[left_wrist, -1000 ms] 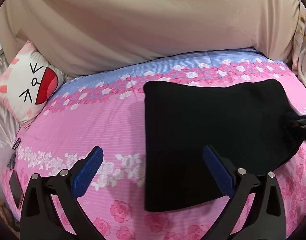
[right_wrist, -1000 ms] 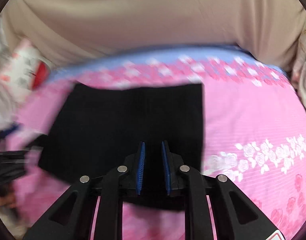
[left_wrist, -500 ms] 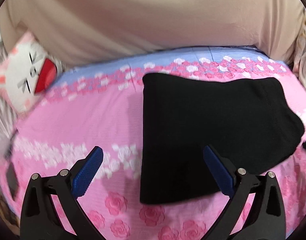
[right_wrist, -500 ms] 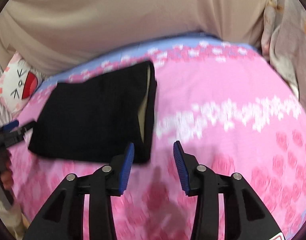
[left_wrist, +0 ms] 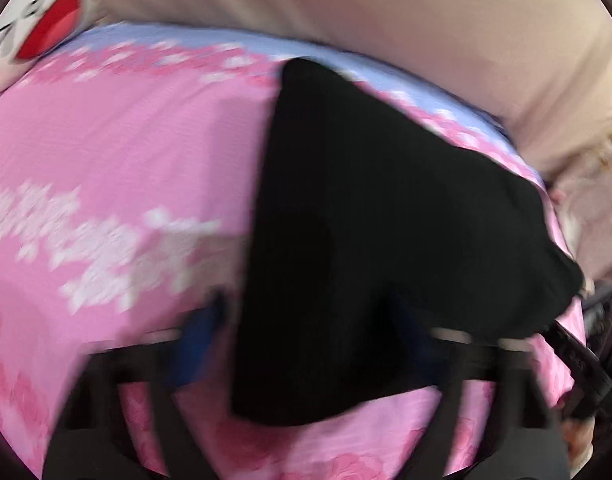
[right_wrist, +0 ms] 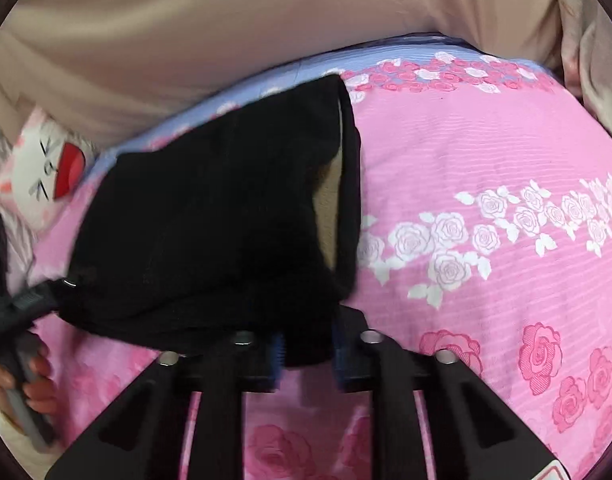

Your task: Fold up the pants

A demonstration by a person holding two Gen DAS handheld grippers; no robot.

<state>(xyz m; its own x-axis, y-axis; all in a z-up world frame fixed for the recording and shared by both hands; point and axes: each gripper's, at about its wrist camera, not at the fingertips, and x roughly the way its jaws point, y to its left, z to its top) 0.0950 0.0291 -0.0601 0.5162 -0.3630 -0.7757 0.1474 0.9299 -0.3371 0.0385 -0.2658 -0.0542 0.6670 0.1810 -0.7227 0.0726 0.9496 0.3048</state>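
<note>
My right claw had just been closing, its jaws pinched on the near corner of the folded black pants, which lay on the pink rose bedsheet. My left claw had just been closing too, straddling the pants' near edge at 6 o'clock; blur hid whether its pads pressed. I judged the loose layers gaping at 3 o'clock might slip apart if I lifted unevenly. Open sheet lay toward 3 o'clock; the cartoon pillow crowded 9 o'clock.
</note>
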